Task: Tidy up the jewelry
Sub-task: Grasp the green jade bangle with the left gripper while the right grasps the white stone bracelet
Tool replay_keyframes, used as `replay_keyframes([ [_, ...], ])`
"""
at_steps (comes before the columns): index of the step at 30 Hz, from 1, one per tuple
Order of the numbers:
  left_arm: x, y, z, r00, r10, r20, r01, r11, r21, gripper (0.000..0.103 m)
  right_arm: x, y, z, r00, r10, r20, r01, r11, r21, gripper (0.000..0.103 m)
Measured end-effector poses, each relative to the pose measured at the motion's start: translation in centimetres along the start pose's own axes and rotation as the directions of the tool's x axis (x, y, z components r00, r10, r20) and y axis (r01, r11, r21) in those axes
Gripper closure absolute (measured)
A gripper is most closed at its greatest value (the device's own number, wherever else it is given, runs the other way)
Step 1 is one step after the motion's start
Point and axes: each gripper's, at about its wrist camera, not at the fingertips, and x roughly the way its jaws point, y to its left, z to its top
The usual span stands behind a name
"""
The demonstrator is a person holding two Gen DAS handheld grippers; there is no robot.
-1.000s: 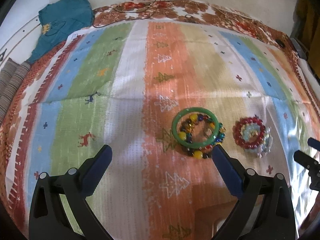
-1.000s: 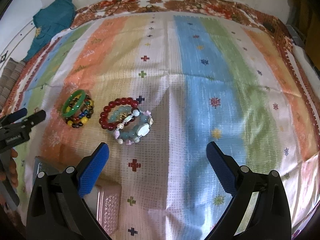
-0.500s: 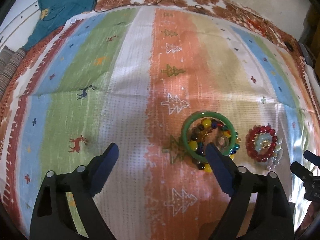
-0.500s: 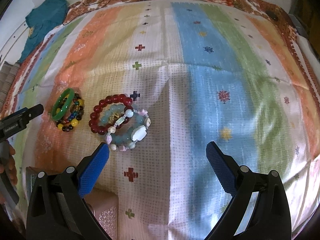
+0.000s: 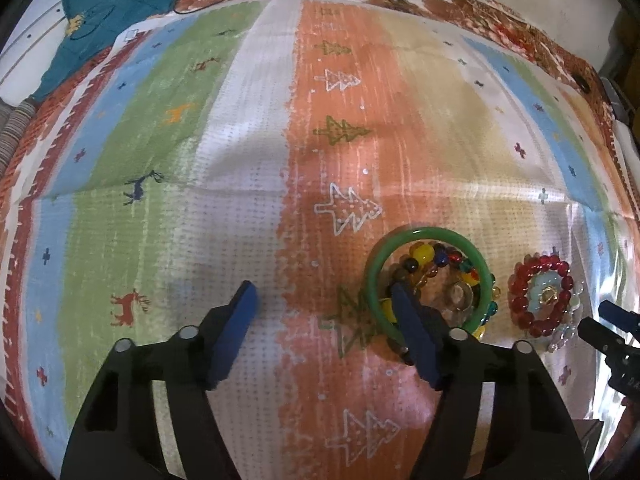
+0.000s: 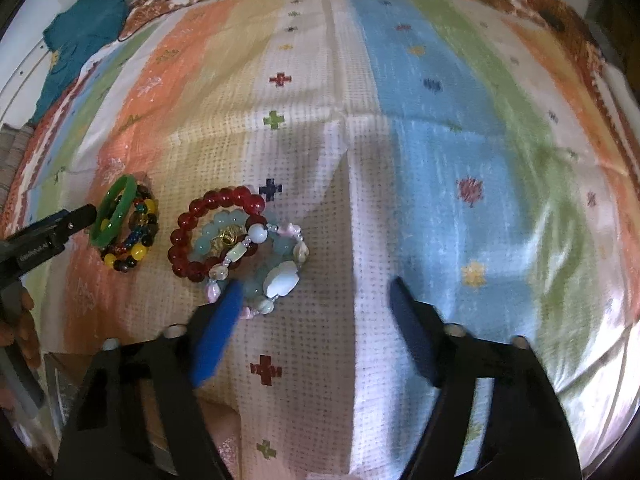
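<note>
On the striped cloth (image 5: 256,184), the left gripper (image 5: 322,294) stands with jaws apart, its right finger inside the green bangle (image 5: 374,276) (lying flat over a multicoloured bead bracelet (image 5: 426,254)). Just right, the red bead bracelet (image 6: 192,224) and pale stone bracelet (image 6: 280,276) lie ahead-left of the right gripper (image 6: 316,292), also spread wide.

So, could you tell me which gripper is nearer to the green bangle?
Left. The left gripper has one finger over the green bangle; the right gripper sits by the red bead bracelet beside it.
</note>
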Motion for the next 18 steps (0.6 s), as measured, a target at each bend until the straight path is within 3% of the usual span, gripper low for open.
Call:
replay_keyframes([
  [6, 0.7, -0.3, 0.2, 1.000, 0.011, 0.001, -0.011, 1.000, 0.018, 0.046, 0.7, -0.2, 0.4, 1.000, -0.007, 0.000, 0.007, 1.000, 0.014, 0.038],
  [12, 1.2, -1.1, 0.3, 0.999, 0.043, 0.010, -0.044, 0.997, 0.071, 0.058, 1.2, 0.3, 1.0, 1.000, -0.030, 0.006, 0.030, 0.999, -0.013, 0.048],
  [13, 1.3, -1.4, 0.3, 0.998, 0.057, 0.013, -0.057, 0.995, 0.087, 0.065, 1.3, 0.4, 1.2, 0.999, -0.037, 0.009, 0.038, 0.999, -0.016, 0.053],
  [16, 1.5, -1.5, 0.4, 0.997, 0.081, 0.016, -0.082, 0.992, 0.095, 0.083, 1.5, 0.4, 1.3, 0.999, -0.037, 0.006, 0.037, 0.999, -0.017, 0.054],
  [18, 1.7, -1.4, 0.4, 0.996, 0.086, 0.016, -0.088, 0.992, 0.092, 0.088, 1.5, 0.7, 1.3, 0.999, -0.048, 0.010, 0.048, 0.998, -0.036, 0.055],
])
